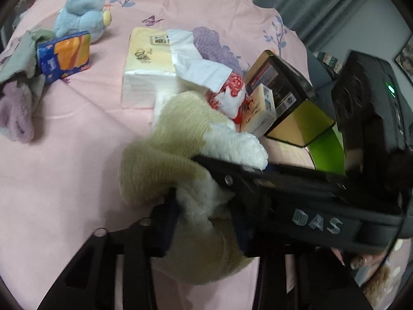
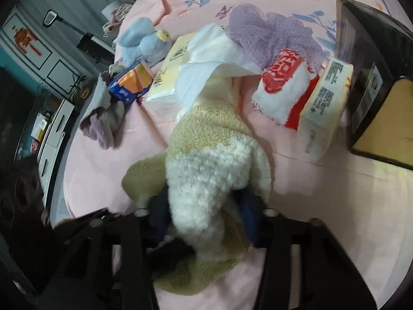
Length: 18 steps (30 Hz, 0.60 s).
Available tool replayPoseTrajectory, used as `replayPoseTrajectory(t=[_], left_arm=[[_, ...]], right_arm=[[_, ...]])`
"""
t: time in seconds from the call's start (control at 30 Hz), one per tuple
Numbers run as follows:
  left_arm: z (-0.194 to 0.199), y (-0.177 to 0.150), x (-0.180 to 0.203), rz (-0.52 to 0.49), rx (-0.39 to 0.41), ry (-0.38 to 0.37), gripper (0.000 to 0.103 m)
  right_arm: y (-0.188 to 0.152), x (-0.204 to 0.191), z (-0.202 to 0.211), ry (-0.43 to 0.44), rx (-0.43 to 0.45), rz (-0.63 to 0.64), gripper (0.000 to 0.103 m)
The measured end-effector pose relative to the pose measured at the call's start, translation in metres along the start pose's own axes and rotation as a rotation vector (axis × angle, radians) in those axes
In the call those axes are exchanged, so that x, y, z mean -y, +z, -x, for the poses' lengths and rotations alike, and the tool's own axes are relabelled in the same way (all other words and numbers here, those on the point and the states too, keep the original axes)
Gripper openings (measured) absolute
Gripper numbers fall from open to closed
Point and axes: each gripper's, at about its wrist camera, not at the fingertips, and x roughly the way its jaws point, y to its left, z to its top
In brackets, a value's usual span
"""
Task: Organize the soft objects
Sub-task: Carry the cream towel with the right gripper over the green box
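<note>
I see a bed under a pink floral sheet [image 1: 64, 175]. On it: blue plush [image 1: 82, 13] upper left, blue-orange tissue pack [image 1: 64, 55], yellow napkin pack [image 1: 147, 59] center, purple mesh sponge [image 2: 271, 33], cream fleece cloth [image 1: 180, 129], black box [image 2: 374, 77] at right.

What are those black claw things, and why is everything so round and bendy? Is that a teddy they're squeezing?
No robot here: a person holds two pinching tools, each with a wide, curvy-looking camera. One picture looks along the left gripper, the other along the right gripper. Both pinch the same fluffy cream-and-white cloth; it's too bunched to name. On the pink bedsheet lie a blue plush toy, a yellow tissue pack, a purple mesh sponge and a dark box.
</note>
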Motion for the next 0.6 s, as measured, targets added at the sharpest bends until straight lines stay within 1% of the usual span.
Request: replayPoseTrajectory(t=[0.07, 0.17, 0.27, 0.3, 0.4, 0.5, 0.6], left_arm=[[0.002, 0.003, 0.008, -0.037, 0.014, 0.007, 0.033], [0.013, 0.007, 0.027, -0.118, 0.067, 0.029, 0.032], [0.029, 0.014, 0.048, -0.188, 0.126, 0.012, 0.032], [0.034, 0.017, 0.056, -0.210, 0.145, 0.005, 0.032], [0.044, 0.030, 0.085, -0.271, 0.200, -0.031, 0.032], [0.050, 0.042, 0.119, -0.352, 0.264, -0.087, 0.032], [0.045, 0.056, 0.147, -0.402, 0.289, -0.152, 0.031]], right_arm=[[-0.001, 0.003, 0.005, 0.019, 0.016, -0.005, 0.029], [0.002, 0.004, 0.022, 0.042, 0.065, -0.017, 0.026], [0.003, 0.000, 0.053, 0.020, 0.150, -0.002, 0.026], [0.004, -0.001, 0.068, 0.007, 0.194, 0.004, 0.026], [0.006, -0.001, 0.106, -0.036, 0.295, 0.007, 0.026], [0.006, 0.008, 0.147, -0.102, 0.405, -0.008, 0.026], [0.002, 0.023, 0.176, -0.154, 0.492, -0.035, 0.026]])
